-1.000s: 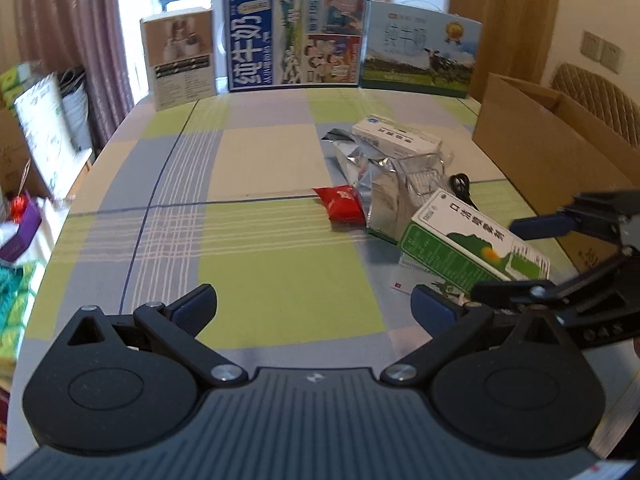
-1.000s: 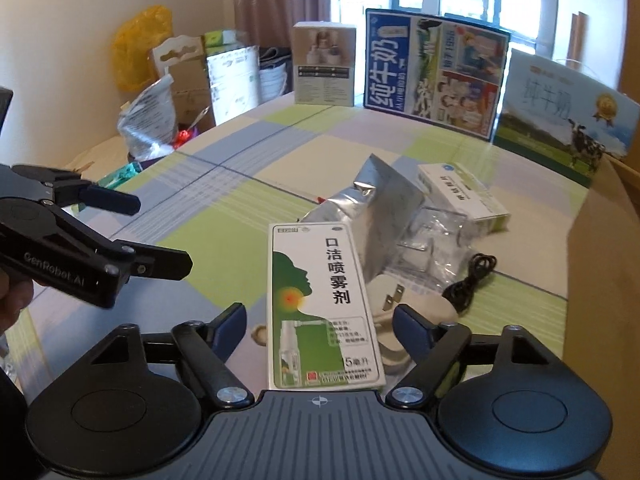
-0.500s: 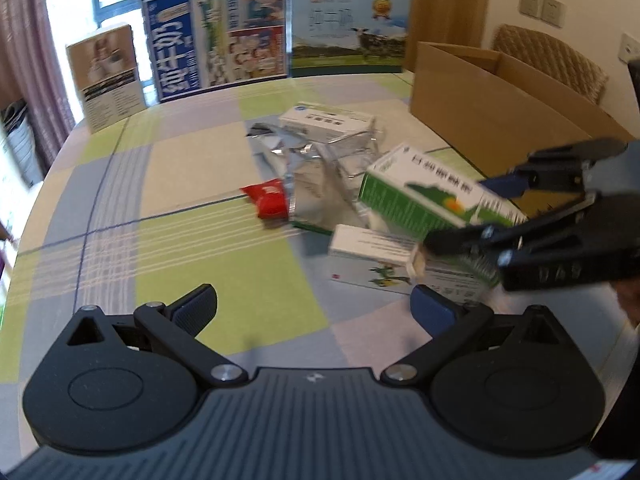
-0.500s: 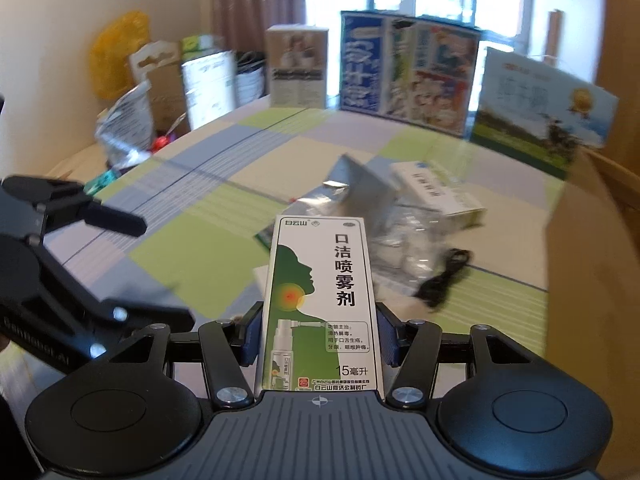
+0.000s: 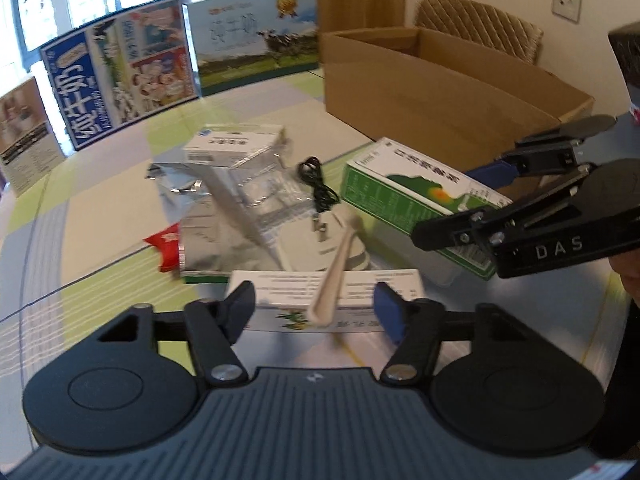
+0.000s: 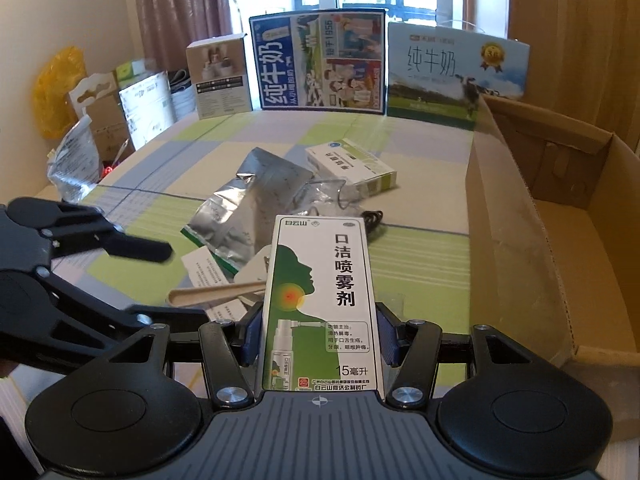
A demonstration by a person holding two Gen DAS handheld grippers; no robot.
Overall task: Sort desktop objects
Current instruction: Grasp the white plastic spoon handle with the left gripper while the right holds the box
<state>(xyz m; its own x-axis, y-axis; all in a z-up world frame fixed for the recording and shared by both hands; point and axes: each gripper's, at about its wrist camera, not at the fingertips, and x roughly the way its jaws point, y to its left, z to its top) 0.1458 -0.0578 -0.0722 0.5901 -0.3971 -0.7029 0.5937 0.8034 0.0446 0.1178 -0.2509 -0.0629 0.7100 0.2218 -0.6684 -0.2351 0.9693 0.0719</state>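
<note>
My right gripper (image 6: 320, 332) is shut on a green-and-white spray box (image 6: 320, 300) and holds it above the table, next to the open cardboard box (image 6: 520, 220). In the left wrist view the same spray box (image 5: 400, 192) hangs in the right gripper (image 5: 448, 204). My left gripper (image 5: 316, 308) is open, its fingers flanking a flat white box (image 5: 360, 284) with a beige spoon (image 5: 336, 272) lying across it. The left gripper (image 6: 180, 280) shows at the left of the right wrist view, with the spoon (image 6: 216, 294) tip between its fingers.
A silver foil pouch (image 5: 216, 216), a red packet (image 5: 166, 246), a white medicine box (image 5: 236, 144), a black cable (image 5: 318, 188) and a white plug (image 5: 304, 248) lie in a pile. The cardboard box (image 5: 440, 88) stands at the right. Milk cartons (image 6: 320, 60) line the far edge.
The right gripper shut on the spray box and lifted it off the pile. The left gripper swung right and forward to the white box, and its fingers narrowed.
</note>
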